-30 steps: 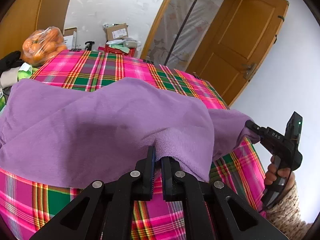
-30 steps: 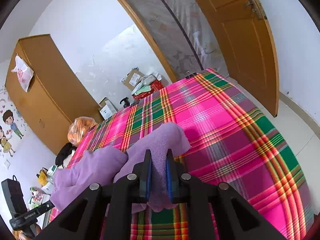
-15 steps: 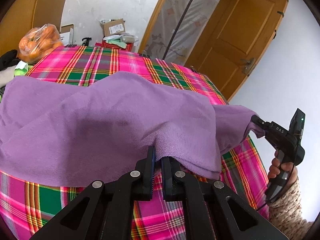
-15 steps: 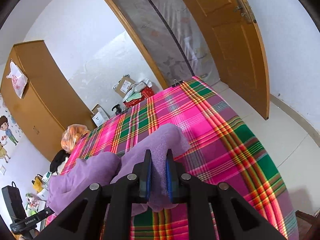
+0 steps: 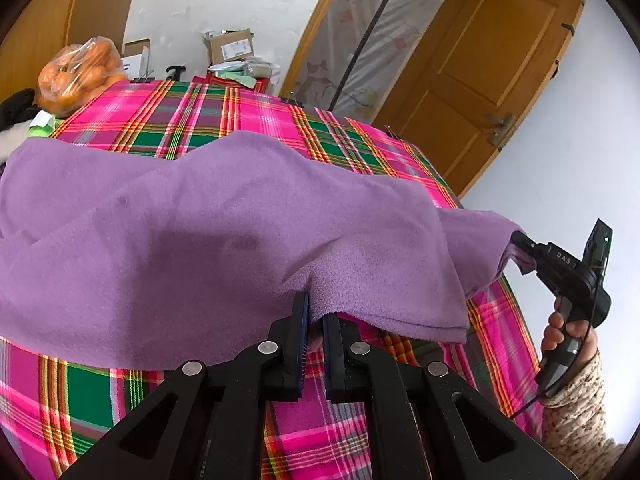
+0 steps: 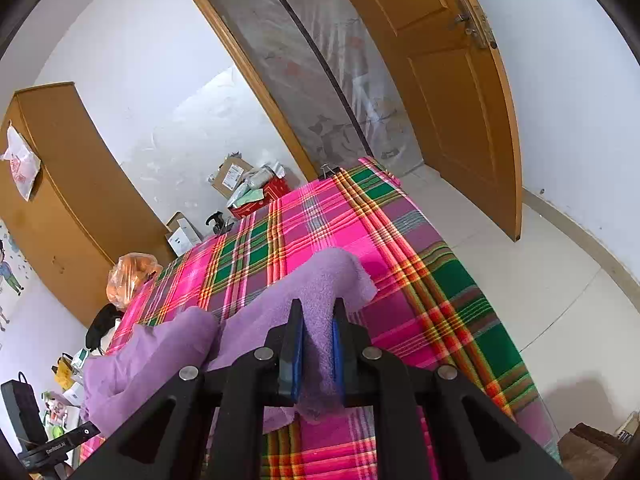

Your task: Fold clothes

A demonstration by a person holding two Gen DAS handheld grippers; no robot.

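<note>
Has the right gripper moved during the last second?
Yes. The right gripper, shut on the purple garment, has moved outward past the plaid cloth edge.

We see purple fleece garment (image 5: pixel 224 224), soft and fuzzy, filling centre of left wrist frame, lifted and draped over plaid-covered surface (image 5: pixel 248 112). Near edge hangs free at lower centre; right end stretches toward right edge of frame.

purple cloth (image 5: pixel 208 232) cut off left, box label (image 5: pixel 234 46) unreadable
</note>
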